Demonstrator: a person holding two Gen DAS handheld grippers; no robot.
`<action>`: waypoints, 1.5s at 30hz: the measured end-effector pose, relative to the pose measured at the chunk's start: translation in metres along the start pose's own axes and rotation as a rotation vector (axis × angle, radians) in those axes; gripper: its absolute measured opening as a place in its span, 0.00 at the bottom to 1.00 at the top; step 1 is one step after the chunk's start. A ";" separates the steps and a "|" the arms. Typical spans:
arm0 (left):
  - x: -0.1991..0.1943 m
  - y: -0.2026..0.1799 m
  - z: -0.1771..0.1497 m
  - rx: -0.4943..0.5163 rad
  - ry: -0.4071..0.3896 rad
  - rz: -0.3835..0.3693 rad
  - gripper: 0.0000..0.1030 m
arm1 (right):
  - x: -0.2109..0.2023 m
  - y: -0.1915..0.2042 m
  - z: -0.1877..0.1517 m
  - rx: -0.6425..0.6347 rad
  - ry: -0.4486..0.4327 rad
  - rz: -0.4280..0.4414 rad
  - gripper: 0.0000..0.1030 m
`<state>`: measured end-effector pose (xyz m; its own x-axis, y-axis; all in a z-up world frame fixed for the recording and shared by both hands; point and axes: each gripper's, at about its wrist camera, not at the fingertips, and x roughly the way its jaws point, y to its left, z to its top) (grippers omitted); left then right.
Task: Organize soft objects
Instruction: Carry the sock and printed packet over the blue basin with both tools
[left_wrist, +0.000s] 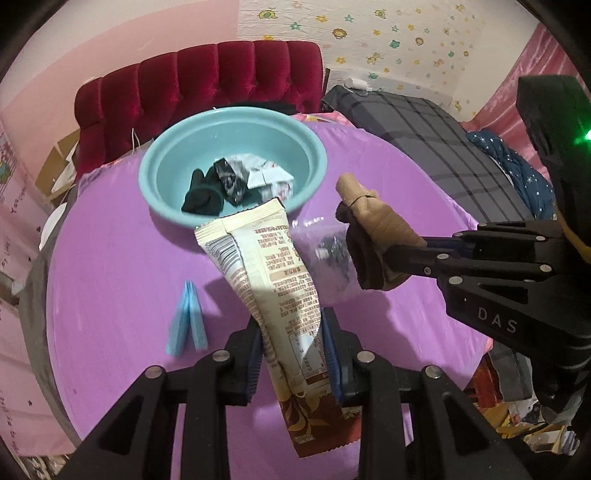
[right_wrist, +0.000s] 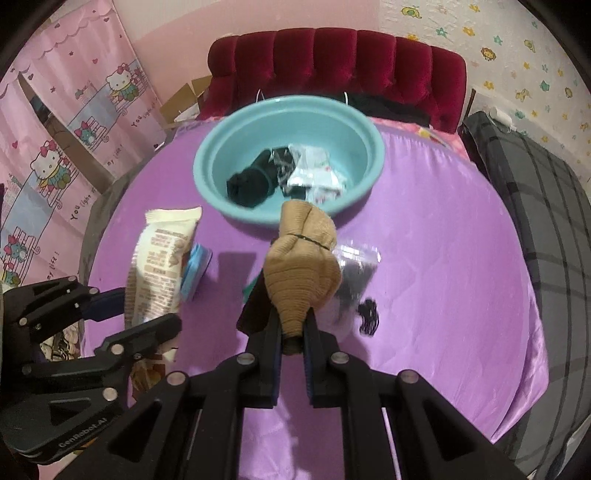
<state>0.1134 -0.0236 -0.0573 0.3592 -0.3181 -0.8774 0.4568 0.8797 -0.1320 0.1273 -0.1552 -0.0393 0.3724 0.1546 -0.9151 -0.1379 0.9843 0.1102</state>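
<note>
My left gripper (left_wrist: 293, 332) is shut on a cream and brown snack wrapper (left_wrist: 266, 266) and holds it above the purple table, just short of the light blue basin (left_wrist: 166, 162). My right gripper (right_wrist: 291, 325) is shut on a tan bundled sock (right_wrist: 303, 266), also held above the table in front of the basin (right_wrist: 210, 162). The basin holds a dark sock roll (left_wrist: 203, 195) and small clear and white packets (left_wrist: 258, 173). A clear plastic bag with dark contents (right_wrist: 354, 273) lies on the table under the tan sock.
A folded light blue item (left_wrist: 188, 325) lies on the purple cloth (left_wrist: 110, 277) left of the wrapper. A small black tangle (right_wrist: 369, 314) lies right of centre. A red tufted chair (left_wrist: 192, 81) stands behind the table, a grey plaid bed (left_wrist: 461, 147) to the right.
</note>
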 end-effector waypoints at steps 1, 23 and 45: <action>0.001 0.002 0.005 0.004 -0.002 -0.002 0.31 | 0.000 0.000 0.006 0.003 -0.001 0.002 0.09; 0.058 0.069 0.123 0.048 0.012 0.004 0.31 | 0.050 -0.017 0.126 0.063 -0.004 -0.009 0.09; 0.151 0.110 0.189 0.008 0.099 -0.007 0.32 | 0.131 -0.039 0.193 0.148 0.063 0.000 0.11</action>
<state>0.3717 -0.0417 -0.1175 0.2743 -0.2872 -0.9178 0.4659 0.8746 -0.1345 0.3581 -0.1570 -0.0885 0.3139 0.1535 -0.9370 0.0002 0.9868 0.1618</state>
